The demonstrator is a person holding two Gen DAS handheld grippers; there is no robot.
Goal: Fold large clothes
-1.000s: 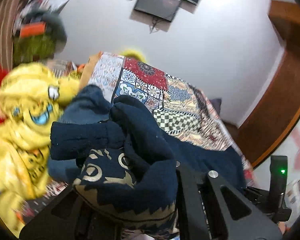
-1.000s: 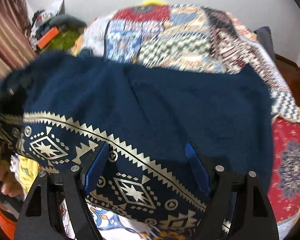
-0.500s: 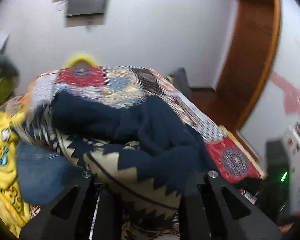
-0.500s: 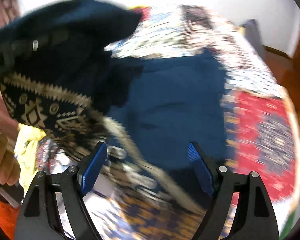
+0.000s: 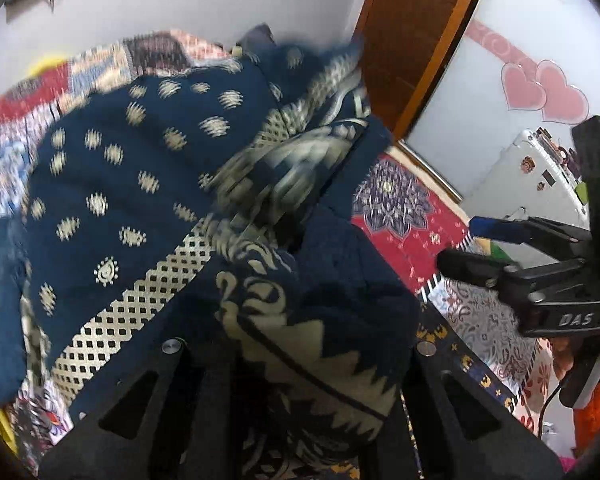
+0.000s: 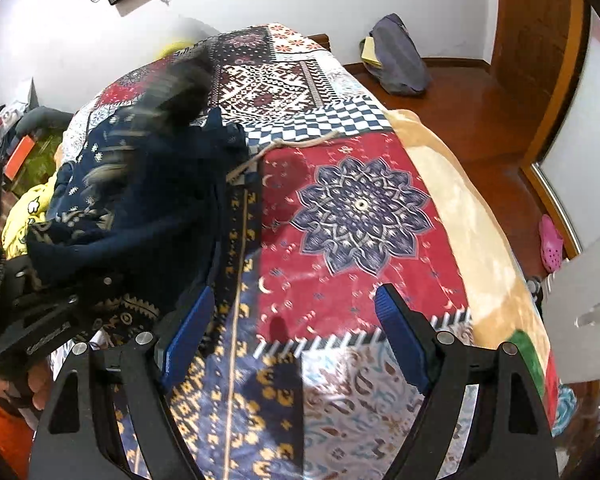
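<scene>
1. The left gripper (image 5: 296, 364) is clamped on a bunched fold of the navy patterned garment (image 5: 140, 184), which spills ahead and to its left.
2. The right gripper (image 6: 296, 340) gapes wide, empty, over the patchwork bedspread (image 6: 360, 208); the garment lies to its left.

Patchwork-covered bed (image 6: 360, 200) — seemingly under navy garment (image 5: 140, 184)
</scene>
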